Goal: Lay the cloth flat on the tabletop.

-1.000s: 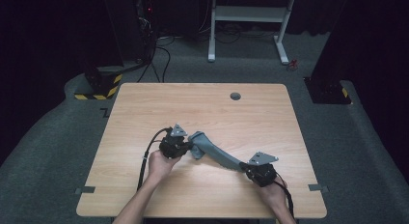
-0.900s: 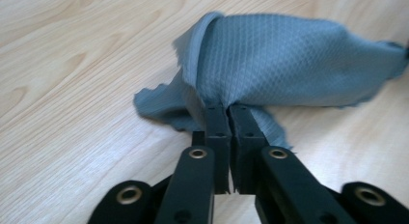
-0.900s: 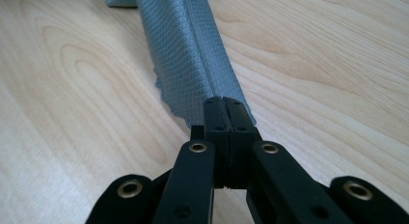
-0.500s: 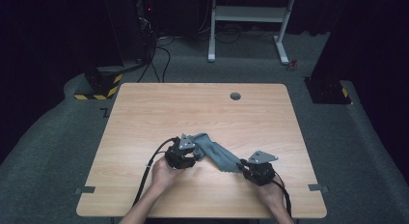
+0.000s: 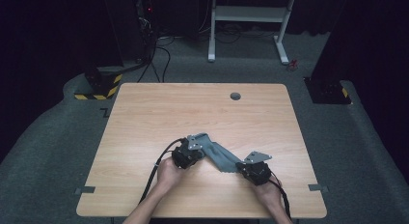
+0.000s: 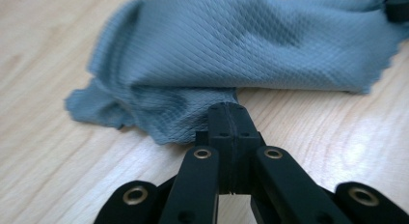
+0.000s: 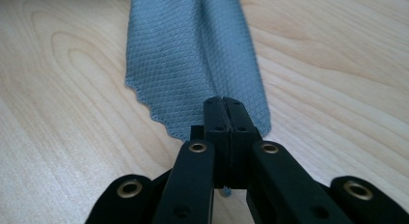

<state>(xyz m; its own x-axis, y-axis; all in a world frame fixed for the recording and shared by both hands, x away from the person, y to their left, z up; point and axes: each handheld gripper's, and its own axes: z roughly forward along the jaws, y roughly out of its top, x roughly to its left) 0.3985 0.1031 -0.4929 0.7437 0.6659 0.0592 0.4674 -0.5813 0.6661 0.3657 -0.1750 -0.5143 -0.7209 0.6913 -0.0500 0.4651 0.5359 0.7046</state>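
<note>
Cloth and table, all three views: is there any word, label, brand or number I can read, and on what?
None readable.
The grey cloth bears a woven diamond texture, no tag or print.
The wooden table carries wood grain and a round grommet, unmarked.
The left gripper and right gripper, both shut on the cloth, carry brass rivets and no lettering.
The yellow-black striped base on the floor is a hazard pattern, not text.

A grey-blue cloth (image 5: 219, 155) with a fine diamond weave and a wavy cut edge lies bunched on the worktop (image 5: 193, 113), stretched diagonally, each end pinched.
</note>
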